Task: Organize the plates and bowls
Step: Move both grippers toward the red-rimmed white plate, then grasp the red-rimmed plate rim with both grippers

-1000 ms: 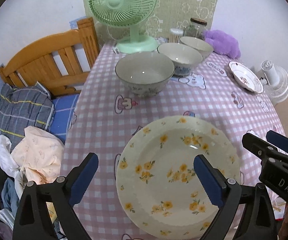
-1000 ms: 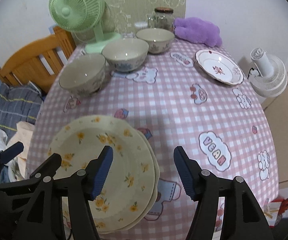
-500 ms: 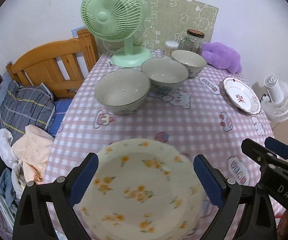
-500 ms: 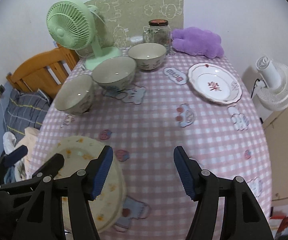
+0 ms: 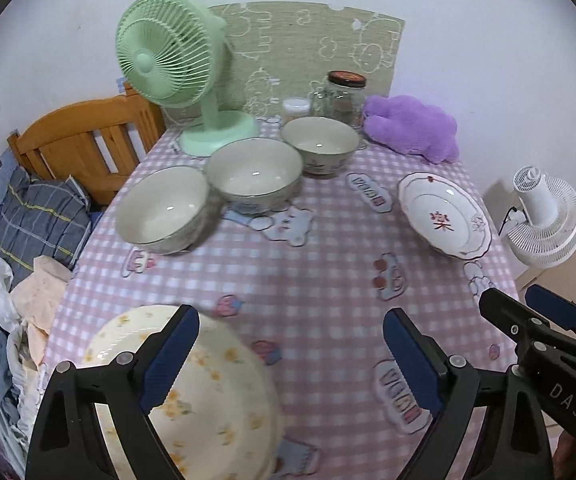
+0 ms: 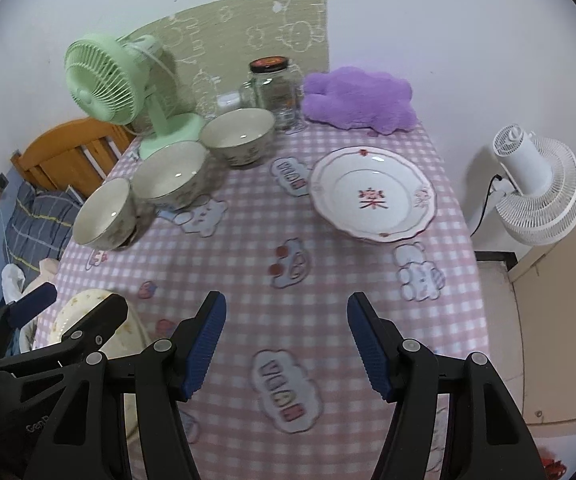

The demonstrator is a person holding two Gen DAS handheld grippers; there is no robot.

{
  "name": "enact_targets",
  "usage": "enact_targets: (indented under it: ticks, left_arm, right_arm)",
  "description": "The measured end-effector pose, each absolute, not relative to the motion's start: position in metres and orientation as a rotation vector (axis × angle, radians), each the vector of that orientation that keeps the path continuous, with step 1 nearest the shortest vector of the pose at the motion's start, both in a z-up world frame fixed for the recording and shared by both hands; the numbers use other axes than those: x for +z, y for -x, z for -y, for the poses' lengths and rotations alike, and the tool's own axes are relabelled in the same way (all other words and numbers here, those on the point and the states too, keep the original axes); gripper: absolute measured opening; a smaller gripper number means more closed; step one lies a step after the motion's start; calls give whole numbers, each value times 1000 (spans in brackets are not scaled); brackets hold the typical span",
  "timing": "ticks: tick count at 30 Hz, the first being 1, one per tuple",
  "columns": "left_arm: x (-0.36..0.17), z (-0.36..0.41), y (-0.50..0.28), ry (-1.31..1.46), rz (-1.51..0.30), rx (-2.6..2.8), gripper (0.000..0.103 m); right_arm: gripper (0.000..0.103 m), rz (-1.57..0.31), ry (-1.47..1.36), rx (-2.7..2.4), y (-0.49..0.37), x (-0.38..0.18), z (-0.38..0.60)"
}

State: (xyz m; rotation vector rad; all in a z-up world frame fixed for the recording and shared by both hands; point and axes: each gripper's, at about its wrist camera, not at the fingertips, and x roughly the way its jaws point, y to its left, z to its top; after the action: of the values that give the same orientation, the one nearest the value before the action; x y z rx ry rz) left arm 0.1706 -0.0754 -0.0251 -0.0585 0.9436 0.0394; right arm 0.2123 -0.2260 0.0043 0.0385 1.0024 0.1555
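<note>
A cream plate with yellow flowers (image 5: pixel 211 396) lies at the table's near left edge; it also shows in the right wrist view (image 6: pixel 87 312). Three grey-white bowls sit in a diagonal row at the far left: near (image 5: pixel 163 210), middle (image 5: pixel 253 174), far (image 5: pixel 320 144). A white plate with a red mark (image 5: pixel 444 220) lies at the right, also in the right wrist view (image 6: pixel 372 196). My left gripper (image 5: pixel 288 360) is open and empty above the table, right of the flowered plate. My right gripper (image 6: pixel 285 344) is open and empty over the near table.
A green desk fan (image 5: pixel 179 68), a glass jar (image 5: pixel 344 96) and a purple plush (image 5: pixel 412 128) stand at the table's back. A white fan (image 5: pixel 544 216) stands off the right edge. A wooden bed frame (image 5: pixel 83 144) and clothes (image 5: pixel 27 280) lie at the left.
Both grippers have pulled back and up from the flowered plate and swung right. The plate now lies low left in both views. Both stay open.
</note>
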Motion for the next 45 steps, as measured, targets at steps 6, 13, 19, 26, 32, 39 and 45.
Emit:
enact_targets:
  ticks: [6, 13, 19, 26, 32, 39, 45]
  left_arm:
    - [-30, 115, -181, 59, -938, 57, 92]
    - [-37, 155, -199, 42, -921, 42, 87]
    - [-47, 181, -231, 28, -926, 67, 84]
    - [-63, 201, -276, 6, -929, 65, 79]
    - [-86, 218, -316, -4, -960, 41, 75]
    - [-113, 229, -355, 2, -1002, 43, 71]
    - [-133, 231, -378, -9, -1030, 57, 66]
  right_arm:
    - [66, -1010, -69, 179, -228, -3, 268]
    - [68, -991, -28, 162, -251, -8, 306]
    - [78, -957, -42, 145, -275, -13, 333]
    - [78, -960, -67, 141, -320, -29, 347]
    - [78, -968, -92, 114, -357, -54, 357]
    - [77, -984, -84, 98, -399, -84, 361]
    - [74, -1016, -88, 92, -423, -107, 361]
